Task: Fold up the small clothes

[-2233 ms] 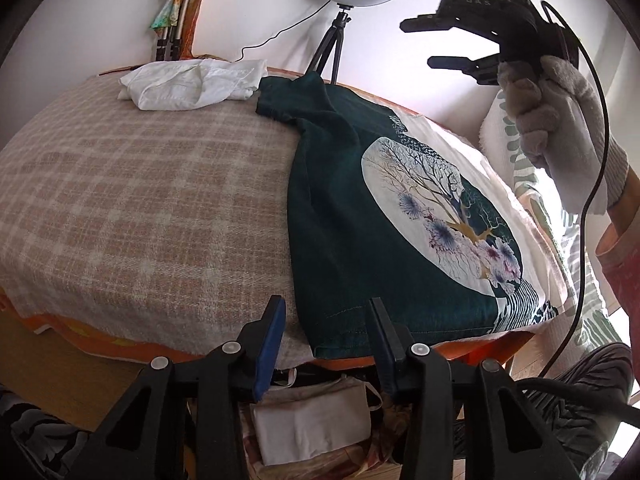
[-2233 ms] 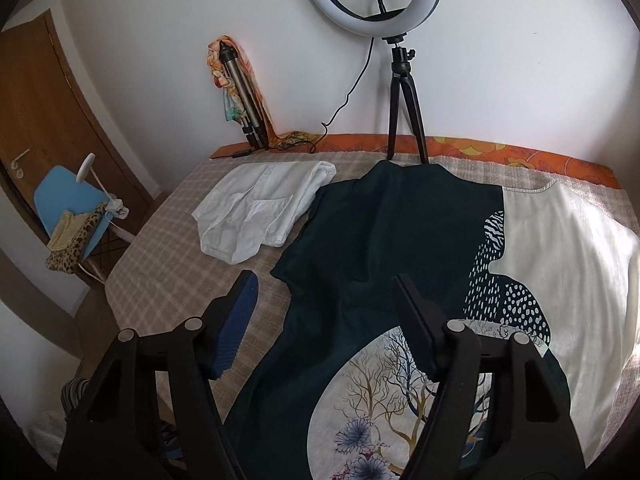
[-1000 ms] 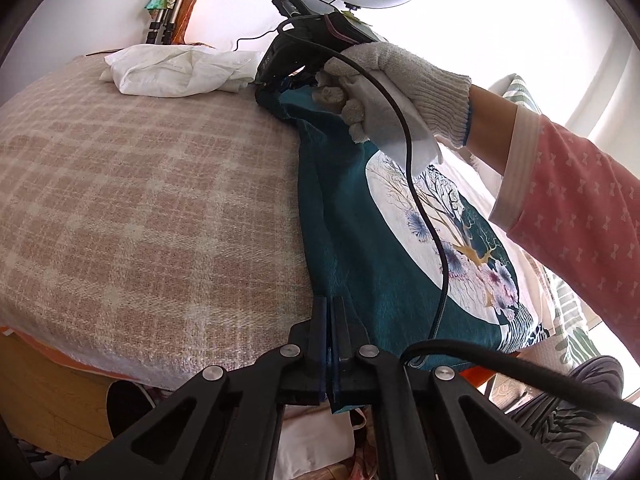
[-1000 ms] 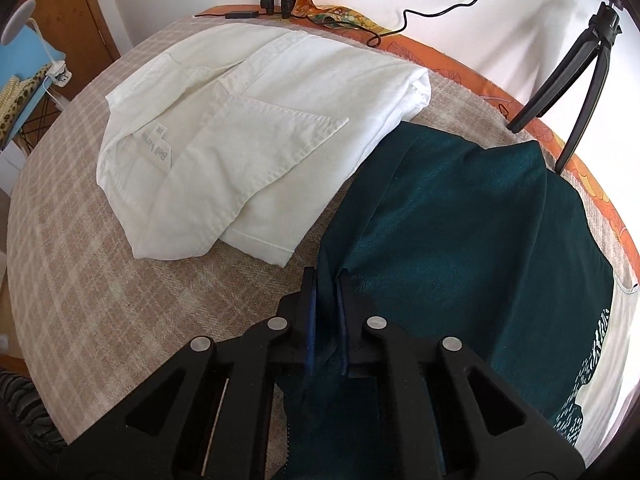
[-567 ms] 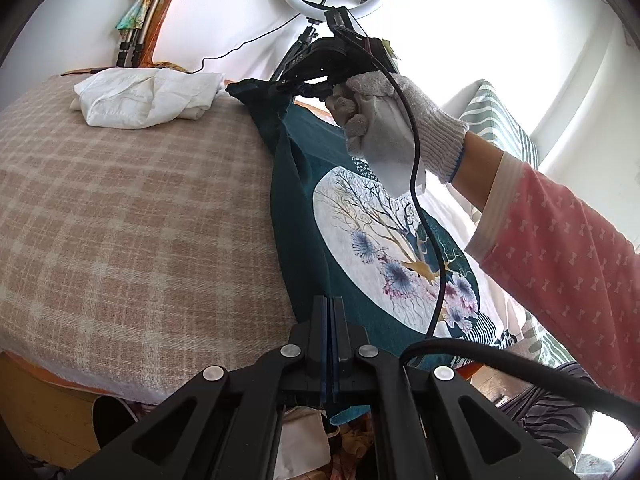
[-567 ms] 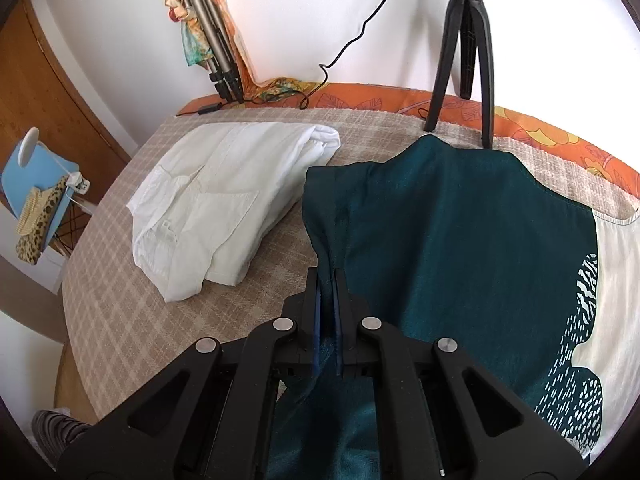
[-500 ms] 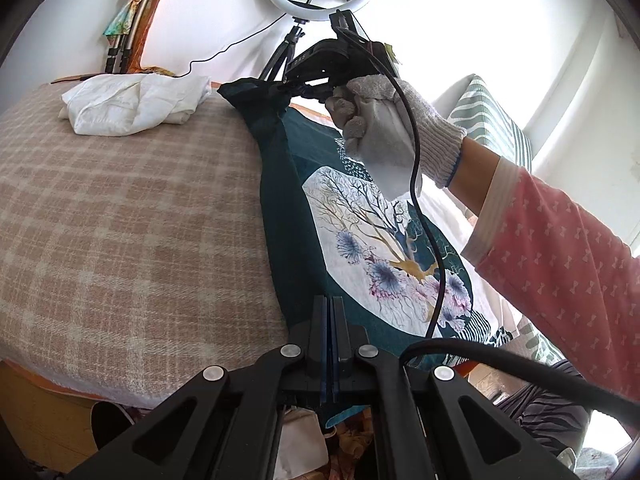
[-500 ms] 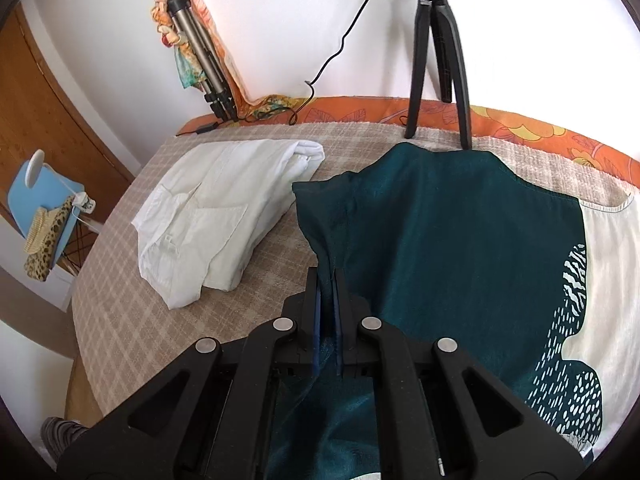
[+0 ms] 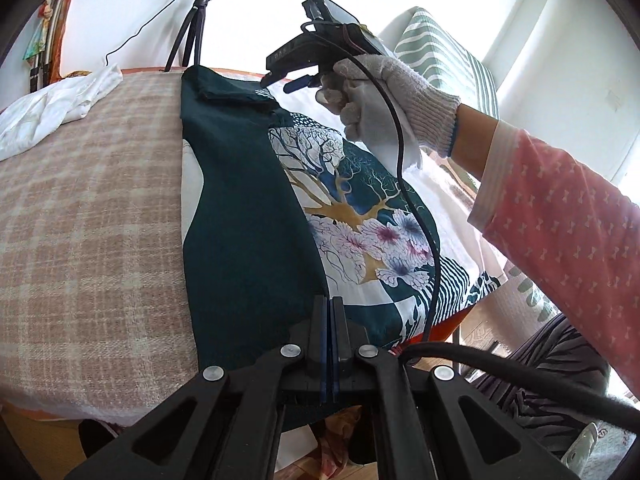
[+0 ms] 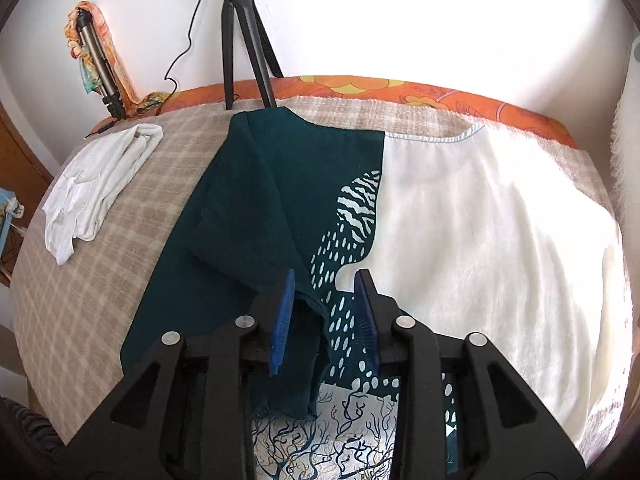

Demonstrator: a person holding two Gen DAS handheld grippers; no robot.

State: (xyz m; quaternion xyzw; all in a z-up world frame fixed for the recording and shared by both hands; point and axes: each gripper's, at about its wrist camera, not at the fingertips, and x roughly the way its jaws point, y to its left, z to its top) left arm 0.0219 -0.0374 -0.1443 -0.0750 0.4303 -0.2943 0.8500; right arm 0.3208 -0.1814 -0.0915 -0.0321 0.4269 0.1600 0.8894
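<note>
A dark green T-shirt with a white tree-and-flower print lies on the checked bedspread; its left side is folded over toward the middle. My left gripper is shut on the shirt's folded hem at the near edge. My right gripper is open and hovers just above the folded sleeve at the far end. In the right wrist view the right gripper is open over the shirt, with the sleeve edge lying loose between its blue pads.
A folded white garment lies at the far left of the bed. A white fleece blanket lies under the shirt's right side. A ring-light tripod stands at the far edge. A striped cushion is on the right.
Both grippers carried the shirt's left side over to the right, folding it onto the print. The right gripper then opened and let go of the sleeve; the left stays shut on the hem.
</note>
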